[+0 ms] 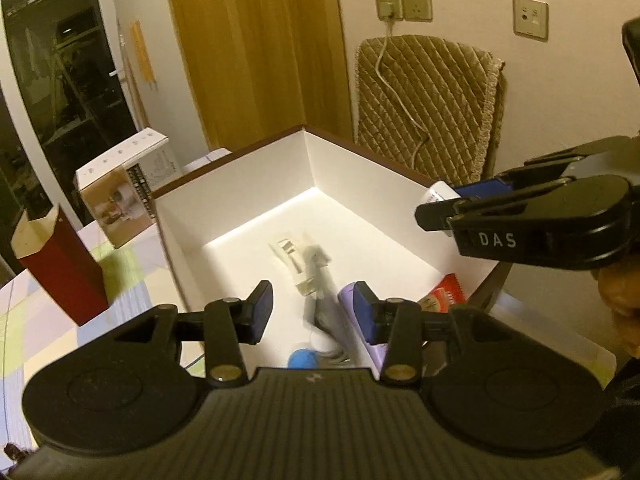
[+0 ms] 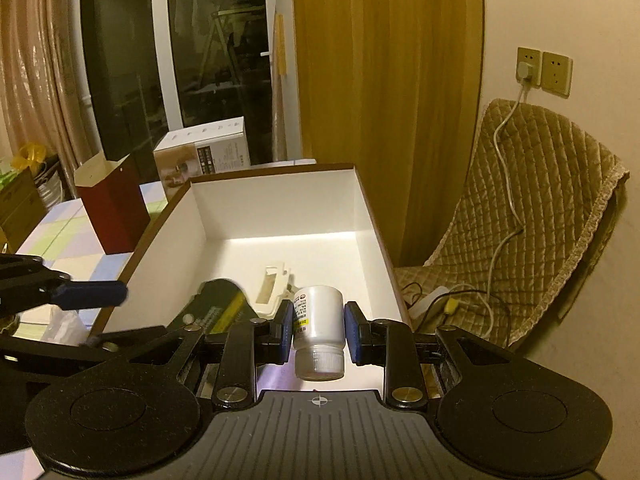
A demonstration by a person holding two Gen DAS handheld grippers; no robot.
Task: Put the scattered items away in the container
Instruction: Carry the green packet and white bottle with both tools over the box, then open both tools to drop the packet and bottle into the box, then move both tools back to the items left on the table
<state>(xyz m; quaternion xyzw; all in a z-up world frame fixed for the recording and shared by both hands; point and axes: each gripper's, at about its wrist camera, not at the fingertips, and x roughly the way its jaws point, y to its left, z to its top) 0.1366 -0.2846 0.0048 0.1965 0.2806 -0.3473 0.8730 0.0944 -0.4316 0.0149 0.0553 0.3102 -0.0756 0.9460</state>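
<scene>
An open white box (image 1: 240, 184) with a brown rim stands on the table. My left gripper (image 1: 312, 314) hangs over its near end, jaws apart. A blurred grey object (image 1: 316, 288) lies between and beyond the pads without touching them. In the box lie a white plastic piece (image 1: 290, 260), a purple item (image 1: 360, 336), a blue ball (image 1: 302, 360) and a red packet (image 1: 446, 294). My right gripper (image 2: 318, 330) is shut on a white bottle (image 2: 318, 316), cap towards the camera, over the box (image 2: 276, 200). A dark item with a yellow stripe (image 2: 218, 306) lies below.
A dark red open carton (image 1: 60, 264) and a printed product box (image 1: 120, 200) stand on the checked tablecloth (image 1: 128, 296) left of the white box. Behind it is a chair with a quilted brown cover (image 1: 432, 96), a white cable running down from wall sockets (image 1: 404, 4).
</scene>
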